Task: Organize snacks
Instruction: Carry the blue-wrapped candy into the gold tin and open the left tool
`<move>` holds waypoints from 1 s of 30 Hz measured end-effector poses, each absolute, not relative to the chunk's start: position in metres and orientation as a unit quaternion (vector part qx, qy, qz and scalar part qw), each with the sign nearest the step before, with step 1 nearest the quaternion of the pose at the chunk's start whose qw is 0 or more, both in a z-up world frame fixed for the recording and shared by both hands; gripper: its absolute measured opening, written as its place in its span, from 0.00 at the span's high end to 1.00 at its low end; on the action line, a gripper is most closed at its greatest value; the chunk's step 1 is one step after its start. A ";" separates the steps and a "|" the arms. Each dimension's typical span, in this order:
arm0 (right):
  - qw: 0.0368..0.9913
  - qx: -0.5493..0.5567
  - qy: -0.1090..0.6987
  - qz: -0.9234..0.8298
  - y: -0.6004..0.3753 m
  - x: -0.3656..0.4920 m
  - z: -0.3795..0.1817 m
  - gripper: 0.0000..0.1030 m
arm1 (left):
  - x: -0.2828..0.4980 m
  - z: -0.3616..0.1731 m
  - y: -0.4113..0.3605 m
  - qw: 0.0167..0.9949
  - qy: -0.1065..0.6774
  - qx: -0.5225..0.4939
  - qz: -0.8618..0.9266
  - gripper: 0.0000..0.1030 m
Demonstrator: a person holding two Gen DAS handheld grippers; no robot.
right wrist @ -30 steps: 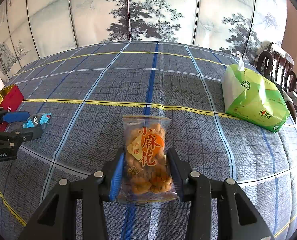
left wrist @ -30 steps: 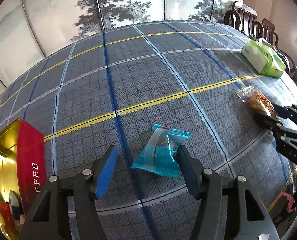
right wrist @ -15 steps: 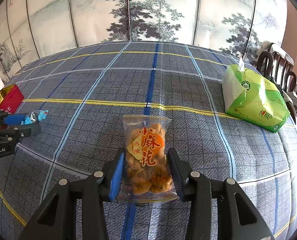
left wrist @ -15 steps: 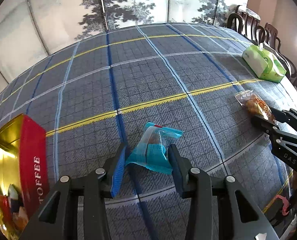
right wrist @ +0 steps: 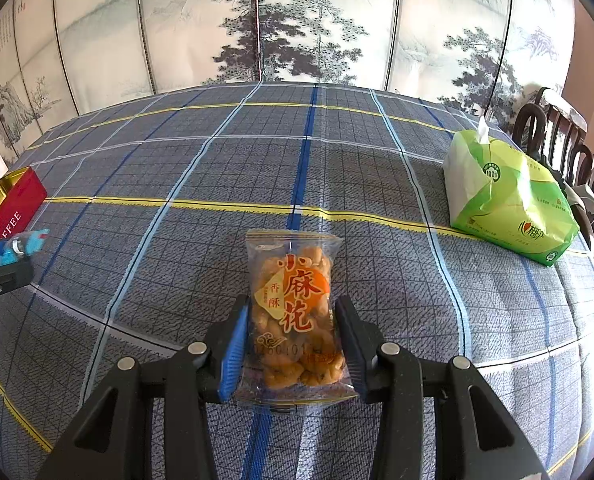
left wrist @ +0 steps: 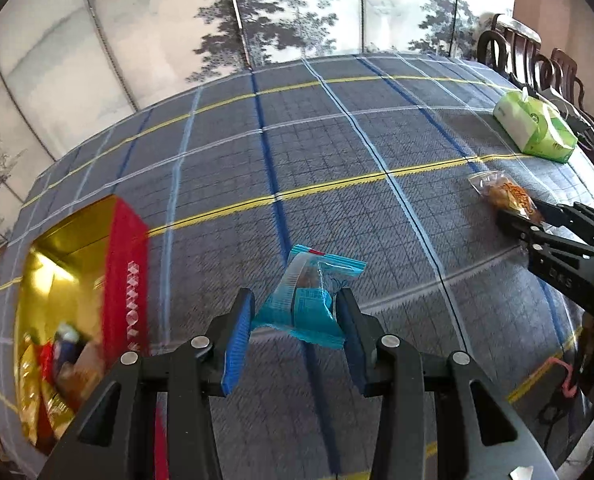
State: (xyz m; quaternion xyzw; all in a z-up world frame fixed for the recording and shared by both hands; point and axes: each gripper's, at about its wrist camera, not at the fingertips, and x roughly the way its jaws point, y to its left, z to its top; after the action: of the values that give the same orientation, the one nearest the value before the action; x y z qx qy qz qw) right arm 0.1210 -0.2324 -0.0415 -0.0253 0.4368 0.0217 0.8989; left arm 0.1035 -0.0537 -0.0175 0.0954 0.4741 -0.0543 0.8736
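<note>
My left gripper (left wrist: 295, 312) is shut on a small teal snack packet (left wrist: 309, 296), lifted off the cloth and hanging between the pads. To its left stands an open red toffee tin (left wrist: 127, 264) with a gold inside and several snacks in it. My right gripper (right wrist: 291, 330) is shut on a clear bag of orange fried twists (right wrist: 293, 312) that lies on the plaid tablecloth (right wrist: 177, 168). From the right wrist view the left gripper (right wrist: 17, 250) with the teal packet shows at the far left, near the tin (right wrist: 11, 204). The twists bag (left wrist: 505, 194) and right gripper (left wrist: 529, 222) appear at the right of the left wrist view.
A green tissue pack (right wrist: 509, 200) sits on the table's right side, also the tissue pack (left wrist: 537, 128) in the left wrist view. Dark wooden chairs (right wrist: 569, 136) stand past the right edge. A painted folding screen (right wrist: 297, 20) closes off the far side.
The left gripper closed on the teal packet, then lifted it and carried it left toward the red tin. The right gripper and its bag stayed still.
</note>
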 end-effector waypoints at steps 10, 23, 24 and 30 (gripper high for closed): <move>0.899 -0.026 0.437 0.022 -0.232 0.121 -0.041 0.58 | 0.066 0.023 -0.032 0.898 0.428 0.101 -0.002 0.63; 0.899 -0.026 0.437 0.023 -0.232 0.121 -0.041 0.58 | 0.057 0.041 0.031 0.905 0.411 0.078 0.082 0.63; 0.899 -0.026 0.437 0.023 -0.232 0.121 -0.041 0.58 | 0.057 0.041 0.036 0.904 0.412 0.073 0.086 0.63; 0.899 -0.026 0.437 0.023 -0.232 0.121 -0.041 0.58 | 0.057 0.039 0.063 0.900 0.418 0.053 0.109 0.63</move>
State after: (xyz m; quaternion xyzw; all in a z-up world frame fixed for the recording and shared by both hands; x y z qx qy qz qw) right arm 0.1206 -0.2318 -0.0410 -0.0265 0.4367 0.0231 0.8989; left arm 0.0566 0.0632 0.0387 0.0534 0.4185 0.1094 0.9000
